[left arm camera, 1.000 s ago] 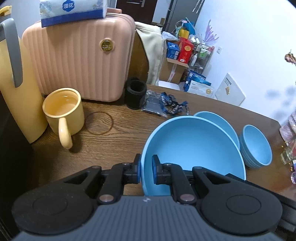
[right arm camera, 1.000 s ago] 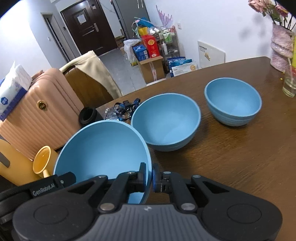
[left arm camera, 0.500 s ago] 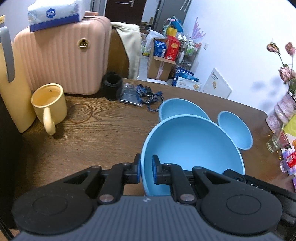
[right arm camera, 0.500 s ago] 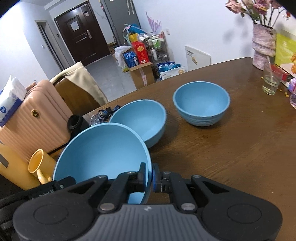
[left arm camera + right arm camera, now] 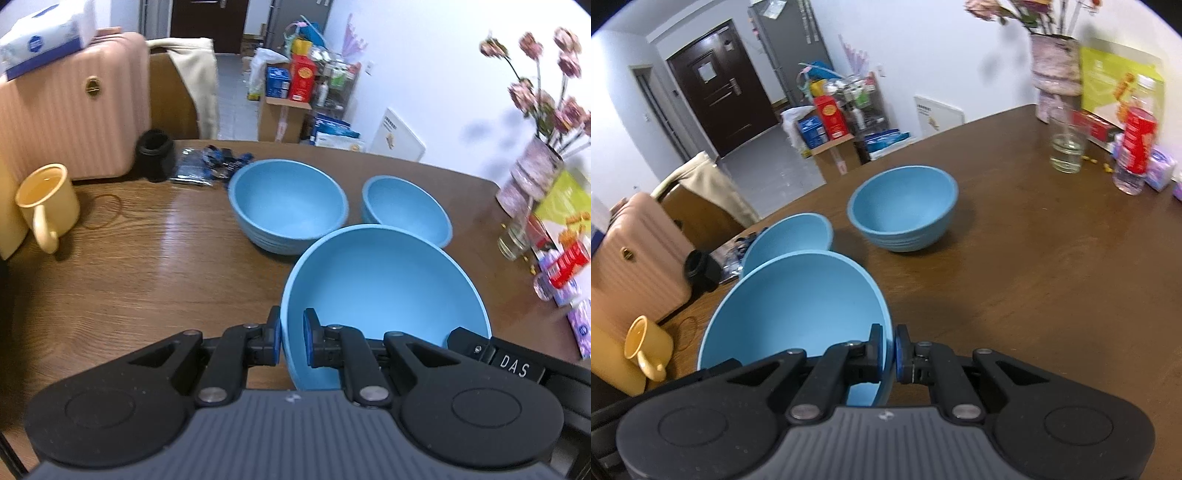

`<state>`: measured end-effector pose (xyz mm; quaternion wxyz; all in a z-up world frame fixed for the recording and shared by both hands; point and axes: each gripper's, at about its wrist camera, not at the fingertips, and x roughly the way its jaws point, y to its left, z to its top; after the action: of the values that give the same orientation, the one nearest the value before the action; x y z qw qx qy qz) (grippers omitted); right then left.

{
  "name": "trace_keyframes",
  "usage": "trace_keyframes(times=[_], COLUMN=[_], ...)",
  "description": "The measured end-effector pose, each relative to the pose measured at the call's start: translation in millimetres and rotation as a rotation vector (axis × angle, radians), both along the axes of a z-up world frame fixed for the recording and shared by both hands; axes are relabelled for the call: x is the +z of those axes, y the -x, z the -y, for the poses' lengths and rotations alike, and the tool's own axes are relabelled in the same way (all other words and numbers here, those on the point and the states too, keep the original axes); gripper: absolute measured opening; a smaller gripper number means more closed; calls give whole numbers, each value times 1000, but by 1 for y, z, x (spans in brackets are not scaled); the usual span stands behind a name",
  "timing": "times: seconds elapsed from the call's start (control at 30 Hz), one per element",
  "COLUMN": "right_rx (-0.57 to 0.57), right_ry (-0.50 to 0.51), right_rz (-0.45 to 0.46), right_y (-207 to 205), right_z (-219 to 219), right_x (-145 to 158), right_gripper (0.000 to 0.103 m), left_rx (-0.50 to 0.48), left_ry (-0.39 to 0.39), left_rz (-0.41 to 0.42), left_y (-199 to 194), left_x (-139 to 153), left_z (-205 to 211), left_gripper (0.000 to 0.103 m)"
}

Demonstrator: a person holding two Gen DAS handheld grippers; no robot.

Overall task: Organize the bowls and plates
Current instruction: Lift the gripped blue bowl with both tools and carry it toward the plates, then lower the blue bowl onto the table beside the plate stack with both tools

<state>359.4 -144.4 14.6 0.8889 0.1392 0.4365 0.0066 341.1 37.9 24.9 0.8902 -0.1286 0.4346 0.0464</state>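
Both grippers hold one large blue bowl (image 5: pixel 384 288) above the brown table (image 5: pixel 147 266). My left gripper (image 5: pixel 291 338) is shut on its left rim, and my right gripper (image 5: pixel 888 350) is shut on its right rim, the large bowl (image 5: pixel 798 306) filling the lower left of the right wrist view. Beyond it on the table stand a medium blue bowl (image 5: pixel 288 203) and, to its right, a smaller blue bowl (image 5: pixel 406 208). In the right wrist view the medium bowl (image 5: pixel 790 236) is partly hidden behind the held one, and the smaller bowl (image 5: pixel 905 212) stands apart.
A yellow mug (image 5: pixel 46 203), a pink suitcase (image 5: pixel 70 107), a black cup (image 5: pixel 155 153) and a blue lanyard bundle (image 5: pixel 210 164) sit at the table's left. A drinking glass (image 5: pixel 1067 147), vase (image 5: pixel 1056 77), bottle (image 5: pixel 1136 155) and packets line the right edge.
Both grippers have carried the large bowl to the right along the table; the mug and suitcase slid left in view, and the vase, glass and bottle came into view.
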Motion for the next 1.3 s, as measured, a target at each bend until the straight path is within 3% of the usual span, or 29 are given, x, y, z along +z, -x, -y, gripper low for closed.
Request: trace_keyframes(times=[0.7, 1.3], right_rx=[-134, -146], right_ry=[28, 52], right_rz=[-49, -69], right_y=[20, 25], right_z=[105, 139], right_x=[-33, -58], right_gripper=[6, 6], left_rx=[-131, -158], left_ry=[3, -4], left_rz=[-73, -123], left_y=[1, 5], left_x=[-39, -71], left_z=[104, 143], left_gripper=[12, 12])
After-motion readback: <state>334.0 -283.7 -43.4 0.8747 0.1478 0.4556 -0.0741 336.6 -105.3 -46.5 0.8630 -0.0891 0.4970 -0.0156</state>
